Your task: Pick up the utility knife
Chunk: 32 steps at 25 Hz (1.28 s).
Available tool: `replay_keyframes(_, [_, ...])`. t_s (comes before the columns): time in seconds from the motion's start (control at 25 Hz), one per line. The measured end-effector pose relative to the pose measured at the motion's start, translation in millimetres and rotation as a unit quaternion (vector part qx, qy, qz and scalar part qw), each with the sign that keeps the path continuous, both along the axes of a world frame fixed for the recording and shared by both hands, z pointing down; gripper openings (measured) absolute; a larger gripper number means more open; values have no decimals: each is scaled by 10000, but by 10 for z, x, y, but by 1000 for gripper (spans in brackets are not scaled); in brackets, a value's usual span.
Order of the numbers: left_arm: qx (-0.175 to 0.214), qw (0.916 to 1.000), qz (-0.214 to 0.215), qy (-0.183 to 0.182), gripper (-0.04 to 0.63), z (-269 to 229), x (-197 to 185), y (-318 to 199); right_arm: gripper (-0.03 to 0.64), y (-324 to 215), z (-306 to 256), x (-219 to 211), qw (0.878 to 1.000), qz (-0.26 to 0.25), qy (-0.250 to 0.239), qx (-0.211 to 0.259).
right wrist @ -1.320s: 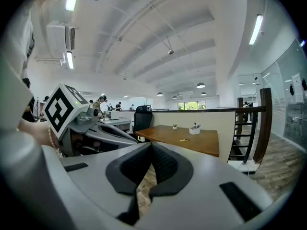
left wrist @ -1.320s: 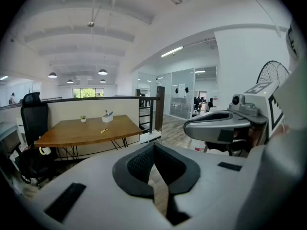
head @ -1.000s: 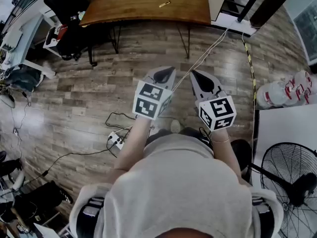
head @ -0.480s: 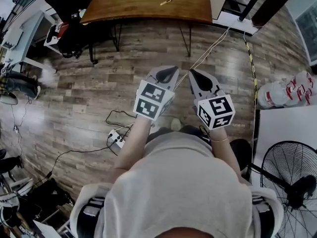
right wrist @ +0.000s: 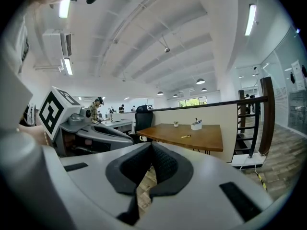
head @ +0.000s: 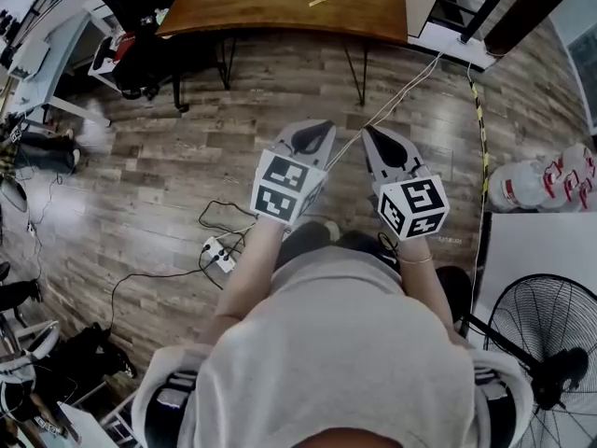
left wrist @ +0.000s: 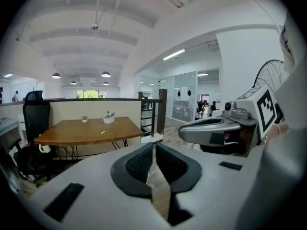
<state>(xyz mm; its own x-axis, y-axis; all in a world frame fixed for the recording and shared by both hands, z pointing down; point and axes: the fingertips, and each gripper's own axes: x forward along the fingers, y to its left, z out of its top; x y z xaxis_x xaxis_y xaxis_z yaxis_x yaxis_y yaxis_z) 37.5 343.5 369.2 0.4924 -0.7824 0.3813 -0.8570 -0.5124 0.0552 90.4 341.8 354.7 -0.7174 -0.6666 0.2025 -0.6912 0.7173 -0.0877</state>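
- Head view: the person is standing on a grey-brown wood-plank floor (head: 159, 180) and holding both grippers out in front, side by side and just apart, each with its marker cube facing the camera.
- The left gripper (head: 315, 134) is keeping its jaws together, dark ribbed pads meeting at the tips with nothing between them (left gripper view).
- The right gripper (head: 381, 144) is doing the same in its own view: jaws closed and empty.
- The slim yellow utility knife (head: 320, 0) is lying flat on the brown wooden table with black hairpin legs (head: 252, 12), well apart from both grippers; it is too small for any detail.
- Right gripper view: the knife is lying in front of a small white container (right wrist: 195, 126) standing further back on the same tabletop.
- A white power strip (head: 219, 258) with black cables is lying on the floor near the person's feet.
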Motion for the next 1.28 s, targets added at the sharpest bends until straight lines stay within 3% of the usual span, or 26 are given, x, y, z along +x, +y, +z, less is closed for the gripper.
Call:
replay_keyframes(0.08, [-64,10000,-70,27,106,33,-1,-18,12,-16,32,25,10000,-7,-1,-37])
replay_keyframes(0.32, [-214,9996,-168,19,170,155,7,-93,12,-91,137,91,9999,8,8,-163])
replay_keyframes(0.68, [-439,9988,-204,9,195,327,-73,-509,12,-513,264,34,9996,34,32,-265])
replay_keyframes(1.28, [-386,9989,48,253,195,204,-579,-2148,12,-2057,161,-360,9986,480,176,-159])
